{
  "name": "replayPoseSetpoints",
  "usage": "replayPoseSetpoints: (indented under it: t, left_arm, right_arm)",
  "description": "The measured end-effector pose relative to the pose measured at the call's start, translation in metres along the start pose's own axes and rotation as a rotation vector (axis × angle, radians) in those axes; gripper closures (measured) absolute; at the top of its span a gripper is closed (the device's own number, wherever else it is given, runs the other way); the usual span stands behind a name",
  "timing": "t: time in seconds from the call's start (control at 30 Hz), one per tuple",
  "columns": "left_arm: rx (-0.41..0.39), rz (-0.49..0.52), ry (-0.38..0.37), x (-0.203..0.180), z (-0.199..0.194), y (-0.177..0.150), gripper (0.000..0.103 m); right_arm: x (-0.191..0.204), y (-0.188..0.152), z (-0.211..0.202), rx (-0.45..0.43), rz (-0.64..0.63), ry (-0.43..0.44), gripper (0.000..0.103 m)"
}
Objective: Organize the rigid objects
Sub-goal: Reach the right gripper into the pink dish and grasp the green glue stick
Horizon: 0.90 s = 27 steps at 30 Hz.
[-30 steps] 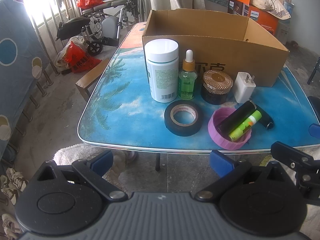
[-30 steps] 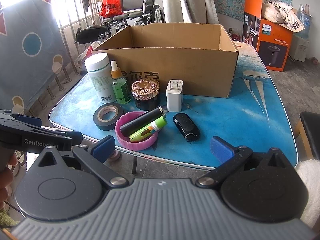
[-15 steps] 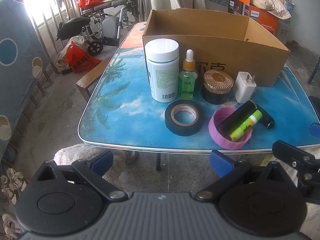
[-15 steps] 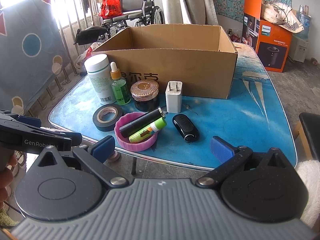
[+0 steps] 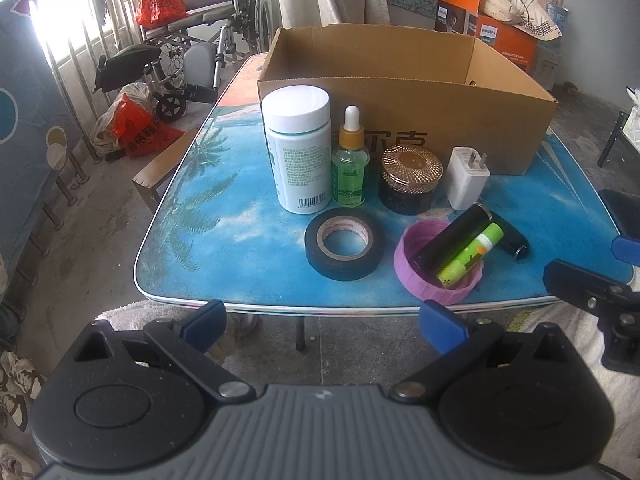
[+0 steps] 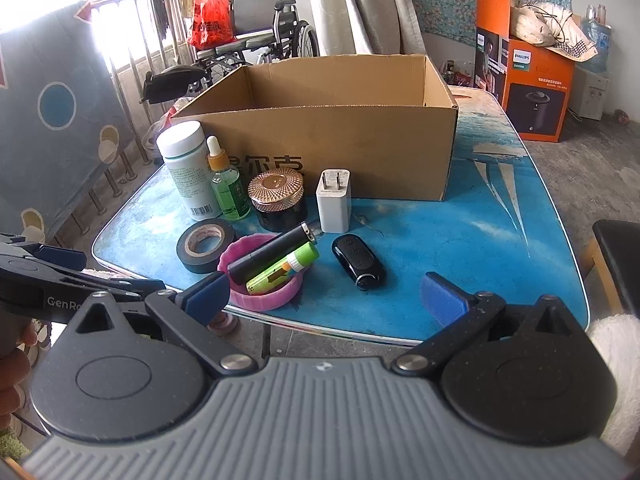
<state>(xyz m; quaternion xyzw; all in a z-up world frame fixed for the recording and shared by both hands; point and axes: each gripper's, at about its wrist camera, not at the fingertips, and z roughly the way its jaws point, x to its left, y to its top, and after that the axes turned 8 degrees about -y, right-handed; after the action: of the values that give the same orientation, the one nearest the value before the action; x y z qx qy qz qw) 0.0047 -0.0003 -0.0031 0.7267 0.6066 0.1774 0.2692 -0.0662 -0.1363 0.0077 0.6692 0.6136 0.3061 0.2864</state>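
Observation:
An open cardboard box [image 5: 404, 92] [image 6: 332, 136] stands on a blue table [image 5: 224, 220] [image 6: 480, 236]. In front of it stand a white bottle [image 5: 298, 152] [image 6: 186, 168], a green dropper bottle [image 5: 350, 160] [image 6: 226, 184], a gold-lidded jar [image 5: 410, 178] [image 6: 278, 198] and a white charger [image 5: 466, 178] [image 6: 334, 200]. Nearer lie a black tape roll [image 5: 344, 244] [image 6: 206, 244], a pink lid [image 5: 438, 266] [image 6: 262, 274] holding a black tube and a green tube, and a black key fob [image 6: 358, 262]. My left gripper [image 5: 320, 322] and right gripper [image 6: 324, 294] are open and empty, short of the table's near edge.
A wheelchair [image 5: 192, 56] and red bags [image 5: 138, 128] stand at the left beyond the table. An orange box [image 6: 528, 80] sits at the far right. A dark stool [image 6: 618, 260] is at the right edge of the right wrist view.
Both grippers have moved slightly closer to the table; the right one more so. Nothing on the table has moved.

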Motion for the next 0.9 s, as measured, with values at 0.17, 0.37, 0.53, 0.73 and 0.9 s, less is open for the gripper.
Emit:
replayPoseSetpoints:
  t: [0.17, 0.37, 0.53, 0.73, 0.9]
  left_arm:
    - [-0.105, 0.016, -0.09, -0.002, -0.004, 0.001, 0.0]
    - [-0.145, 0.067, -0.218, -0.009, 0.006, 0.006, 0.002]
    - [-0.133, 0.169, -0.238, -0.026, 0.019, 0.008, 0.02]
    - [-0.102, 0.25, -0.286, -0.042, 0.036, 0.009, 0.038]
    - [-0.08, 0.326, -0.318, -0.057, 0.047, 0.009, 0.051]
  right_arm:
    - [-0.019, 0.005, 0.001, -0.024, 0.1, 0.049, 0.001]
    - [-0.027, 0.004, 0.023, 0.015, 0.209, 0.137, 0.001]
    - [-0.024, 0.003, 0.046, 0.051, 0.27, 0.21, 0.002]
    - [-0.022, 0.005, 0.071, 0.068, 0.304, 0.264, 0.008]
    - [-0.025, 0.005, 0.093, 0.09, 0.338, 0.294, 0.025]
